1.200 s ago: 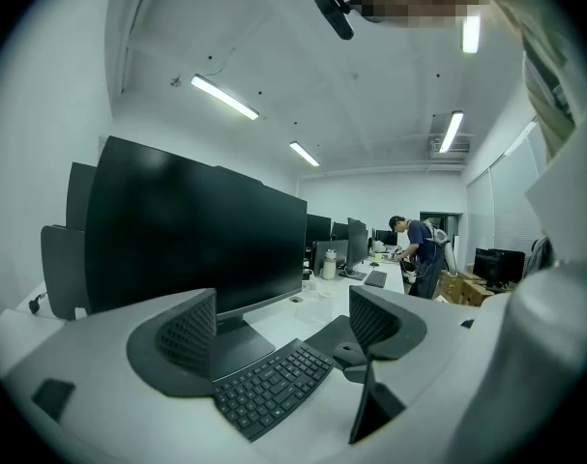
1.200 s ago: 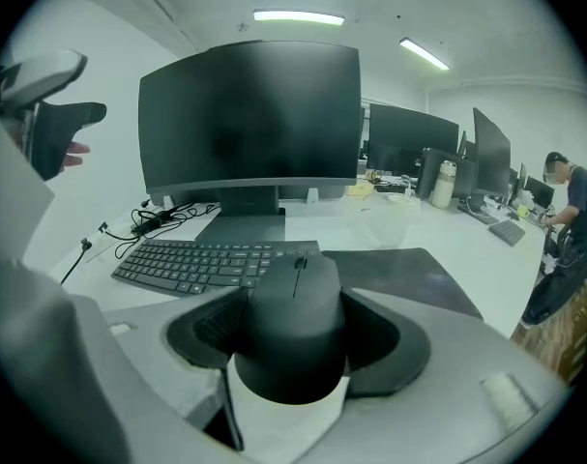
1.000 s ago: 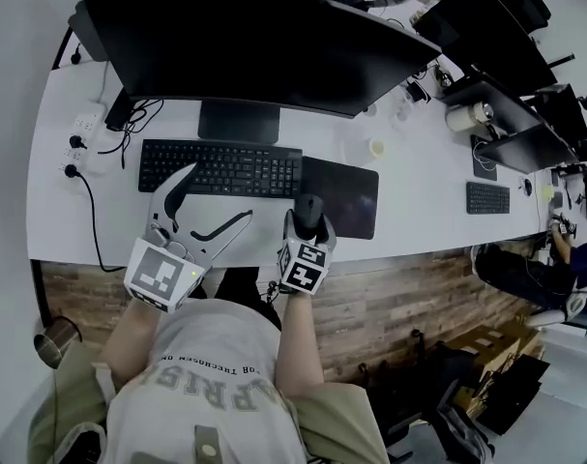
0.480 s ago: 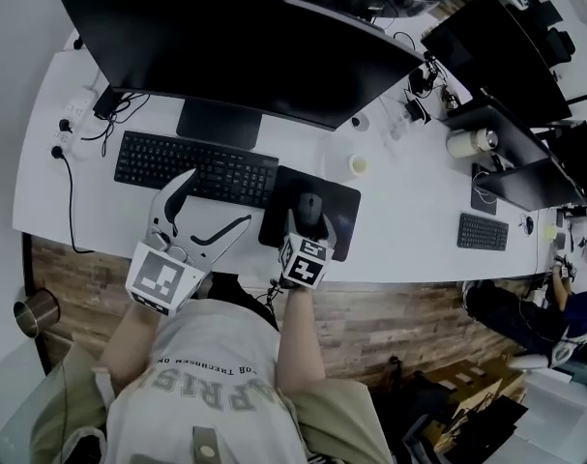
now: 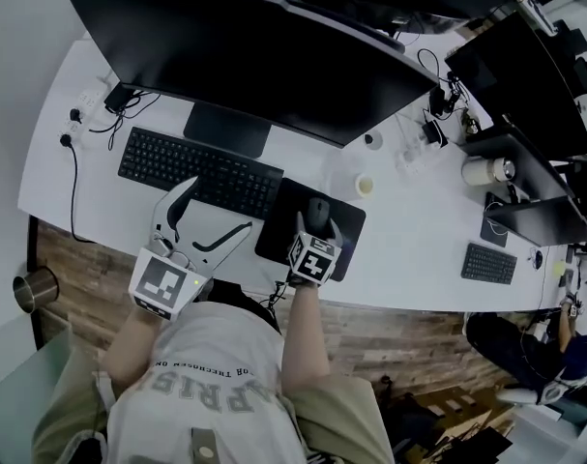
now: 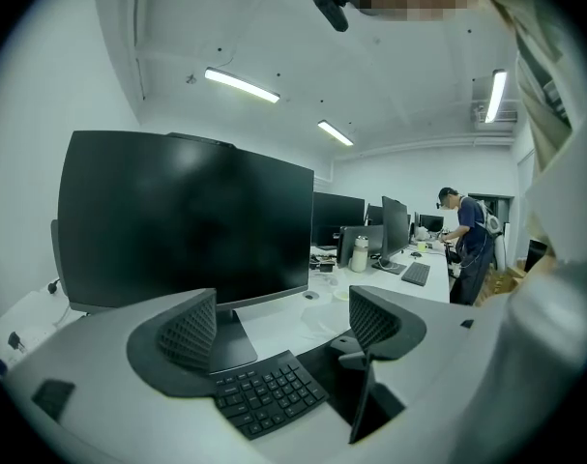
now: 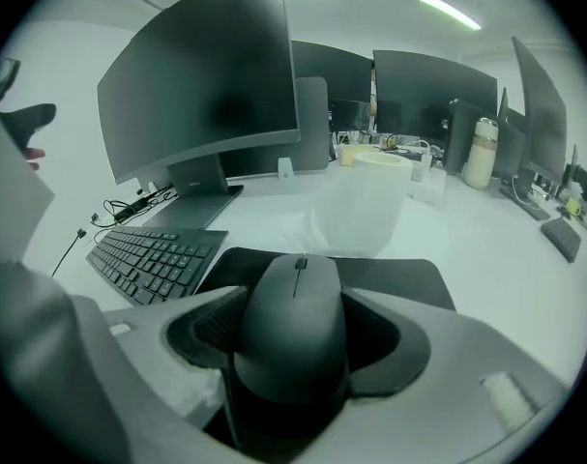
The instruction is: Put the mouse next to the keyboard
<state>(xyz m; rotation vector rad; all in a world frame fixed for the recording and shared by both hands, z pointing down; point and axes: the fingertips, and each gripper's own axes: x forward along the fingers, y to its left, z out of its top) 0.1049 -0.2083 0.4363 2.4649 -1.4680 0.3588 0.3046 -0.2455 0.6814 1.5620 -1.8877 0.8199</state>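
Mouse (image 7: pixel 295 332) clamped in right gripper (image 5: pixel 316 228), over mouse pad (image 5: pixel 281 222), beside keyboard (image 5: pixel 196 167)

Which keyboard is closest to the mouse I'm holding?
The long black keyboard just left of the mouse pad, in front of the big monitor; the smaller keyboard lies far off to the right.

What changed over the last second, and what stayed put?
The right gripper carried the mouse from the mouse pad's left edge, beside the keyboard, toward the pad's middle, keeping its grip. The left gripper stays open and empty at the keyboard's front; keyboard and pad lie unmoved.
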